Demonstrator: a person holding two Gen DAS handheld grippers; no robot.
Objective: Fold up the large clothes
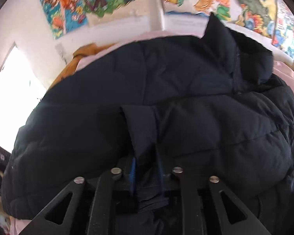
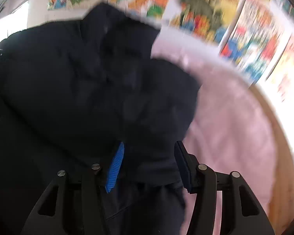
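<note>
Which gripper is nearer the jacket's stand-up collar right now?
Hard to call; both are about as far. The collar lies far ahead of the left gripper, shut on the jacket hem, and equally ahead of the right gripper, wider around fabric.

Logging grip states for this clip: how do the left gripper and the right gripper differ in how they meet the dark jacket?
The left gripper is closed tight, pinching a fold of the dark jacket; the right gripper stands wide apart, with jacket fabric between its fingers but not clamped. The left view is fairly sharp; the right view is motion-blurred. Both have blue pads and work over the pink bedding.
</note>
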